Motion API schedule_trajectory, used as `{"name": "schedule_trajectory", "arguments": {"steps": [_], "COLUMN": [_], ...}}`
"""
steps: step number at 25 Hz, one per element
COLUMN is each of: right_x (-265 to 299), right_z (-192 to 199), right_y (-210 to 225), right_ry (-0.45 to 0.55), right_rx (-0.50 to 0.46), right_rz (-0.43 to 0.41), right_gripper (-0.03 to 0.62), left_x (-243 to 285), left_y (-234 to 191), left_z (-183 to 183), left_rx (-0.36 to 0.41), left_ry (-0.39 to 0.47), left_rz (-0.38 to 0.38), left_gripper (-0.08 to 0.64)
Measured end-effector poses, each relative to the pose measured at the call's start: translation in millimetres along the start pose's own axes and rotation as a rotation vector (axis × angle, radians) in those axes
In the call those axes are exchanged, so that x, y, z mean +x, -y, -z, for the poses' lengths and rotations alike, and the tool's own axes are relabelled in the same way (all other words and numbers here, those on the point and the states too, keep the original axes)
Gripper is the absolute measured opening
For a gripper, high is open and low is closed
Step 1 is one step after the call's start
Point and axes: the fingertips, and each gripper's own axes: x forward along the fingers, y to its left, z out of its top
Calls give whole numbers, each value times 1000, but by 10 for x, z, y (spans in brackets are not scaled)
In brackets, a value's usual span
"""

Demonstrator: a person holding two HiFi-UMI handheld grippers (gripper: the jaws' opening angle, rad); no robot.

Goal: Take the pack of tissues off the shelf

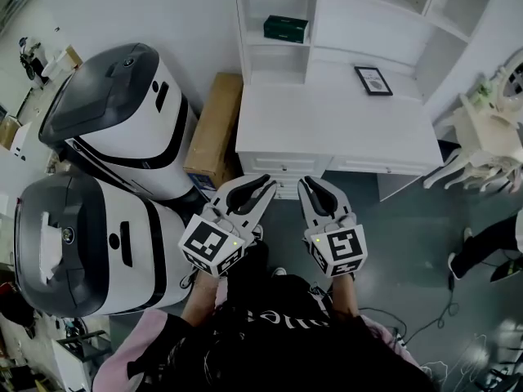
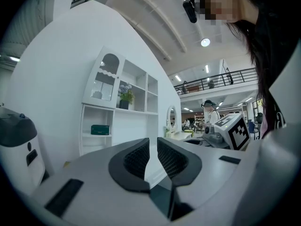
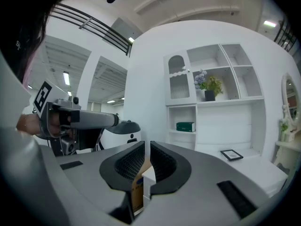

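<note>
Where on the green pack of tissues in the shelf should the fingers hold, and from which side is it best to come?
Probably from the open front, level. The green pack of tissues lies flat with a long face outward and shelf walls beside it, so pinch its top and bottom faces, its thinnest span.

Test/demo hall with a mock home corner set up inside.

Home bit: white shelf unit [image 1: 315,51] with an arched glass door, white counter [image 1: 327,129] with drawers, picture frame [image 1: 373,80], potted plant [image 3: 209,86], oval mirror [image 2: 170,118], all against a white wall [image 2: 56,79] that stops short of the ceiling. Hall bit: high beamed ceiling with round lights [image 2: 205,42], mezzanine with dark railing [image 2: 221,79], grey floor [image 1: 409,219] with loose cables [image 1: 425,321], two big white-and-grey machines [image 1: 122,113] beside the furniture, cardboard box [image 1: 214,129] between one machine and the counter, another person [image 2: 209,114] in the background.
</note>
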Motion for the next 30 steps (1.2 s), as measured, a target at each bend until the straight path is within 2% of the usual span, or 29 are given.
{"name": "schedule_trajectory", "arguments": {"steps": [5, 11, 20, 30], "right_x": [357, 1017, 2103, 2992], "right_z": [40, -11, -107, -176], "right_y": [184, 471, 852, 1105], "right_ry": [-13, -16, -50, -65], "right_rx": [10, 21, 33, 36], "right_rz": [13, 40, 89, 151], "right_gripper": [64, 64, 64, 64], "left_x": [209, 568, 1118, 1448], "left_y": [-295, -970, -2035, -2801], "left_z": [72, 81, -11, 93], "left_rx": [2, -3, -11, -23], "left_ry": [-10, 3, 15, 7], "left_rz": [17, 35, 99, 181], "left_gripper": [61, 61, 61, 62]}}
